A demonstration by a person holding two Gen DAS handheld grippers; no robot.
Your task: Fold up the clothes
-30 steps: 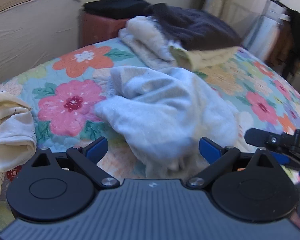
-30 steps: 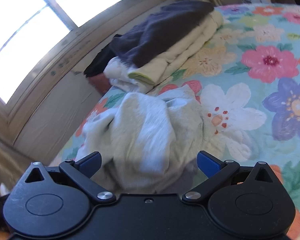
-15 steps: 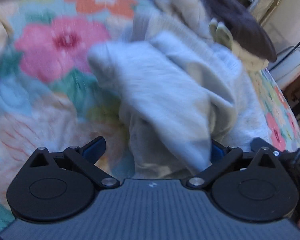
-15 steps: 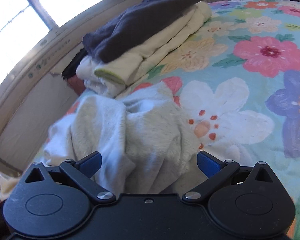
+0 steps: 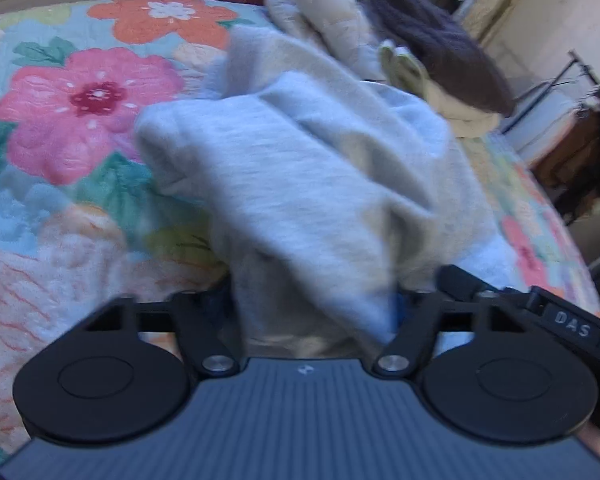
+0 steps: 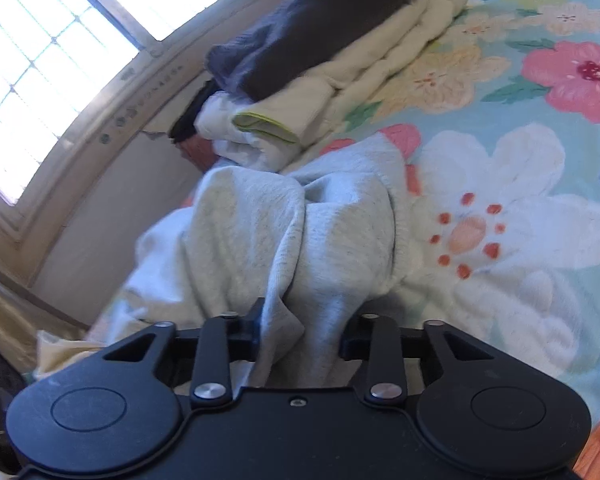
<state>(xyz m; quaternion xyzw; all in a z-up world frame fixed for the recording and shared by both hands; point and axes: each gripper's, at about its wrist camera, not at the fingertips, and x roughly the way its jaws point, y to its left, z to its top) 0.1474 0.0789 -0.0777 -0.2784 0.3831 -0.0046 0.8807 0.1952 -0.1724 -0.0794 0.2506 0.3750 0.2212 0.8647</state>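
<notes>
Step in hand: picking up the crumpled garment for spreading. The left gripper has just been closing, and a thick bunch of the grey sweatshirt fills the space between its jaws — the pads appear to press on the fabric from both sides, though the left-wrist view is blurred at that point. The right gripper has likewise just been closing; its jaws stand narrow and pinch a gathered fold of the same grey sweatshirt. The right gripper also shows at the lower right edge of the left-wrist view, just beside the left one.

The sweatshirt lies in a heap on the floral quilt of the bed. Beyond it sits a stack of clothes, cream pieces under a dark one, near the window.

Next move, as judged: lift both grips and draw them apart — this should open the heap so that the hem or shoulders can be found. The two grips sit close together, so a regrasp at the corners may be required.
</notes>
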